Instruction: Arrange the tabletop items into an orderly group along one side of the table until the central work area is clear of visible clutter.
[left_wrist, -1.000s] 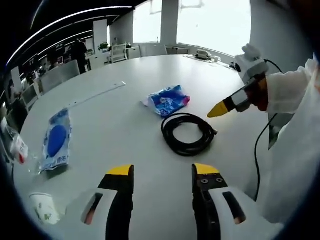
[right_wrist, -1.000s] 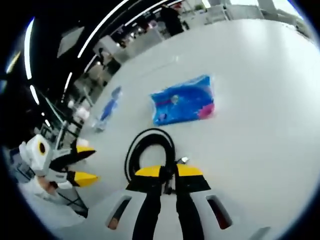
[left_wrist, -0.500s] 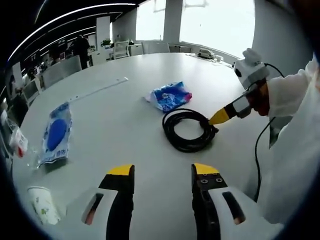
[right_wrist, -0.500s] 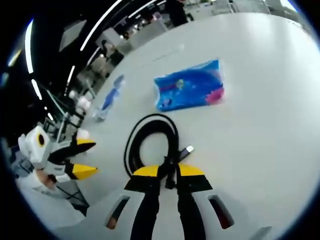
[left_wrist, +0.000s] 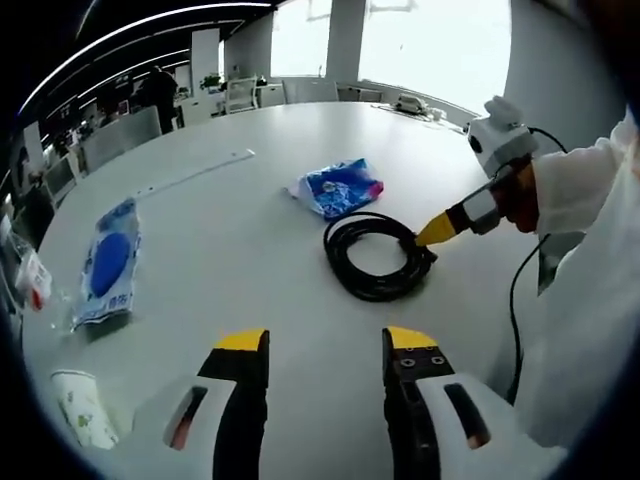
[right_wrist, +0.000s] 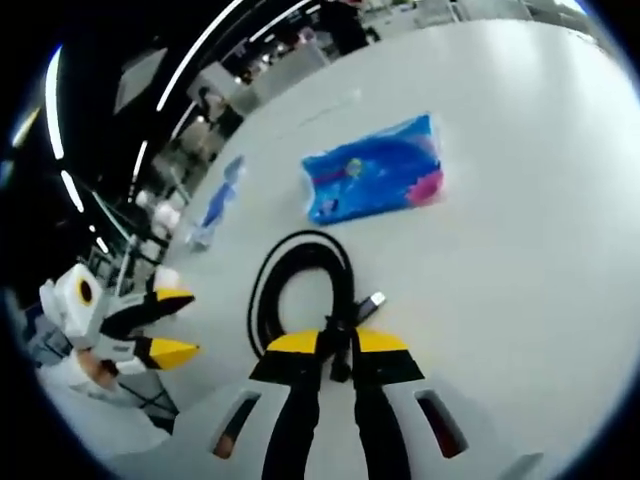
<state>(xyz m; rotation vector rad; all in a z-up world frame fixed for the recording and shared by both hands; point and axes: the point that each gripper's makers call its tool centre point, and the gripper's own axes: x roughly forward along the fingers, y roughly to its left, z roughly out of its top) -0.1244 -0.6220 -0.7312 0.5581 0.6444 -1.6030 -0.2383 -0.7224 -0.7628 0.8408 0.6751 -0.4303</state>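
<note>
Cable (right_wrist: 300, 290), a black coil, lies mid-table; the right tool (right_wrist: 338, 342) is closed on its near loop, probably to drag it aside. At 12 o'clock of it lies a blue packet (right_wrist: 375, 180). The left gripper view adds the left tool (left_wrist: 325, 340), open and empty, another packet (left_wrist: 105, 265) at 9 o'clock and a paper cup (left_wrist: 80, 405).

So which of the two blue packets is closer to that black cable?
The crumpled blue-and-pink packet, lying just beyond the coiled black cable. The other, a flat blue-and-white packet, sits far off toward the table's edge near the paper cup.
</note>
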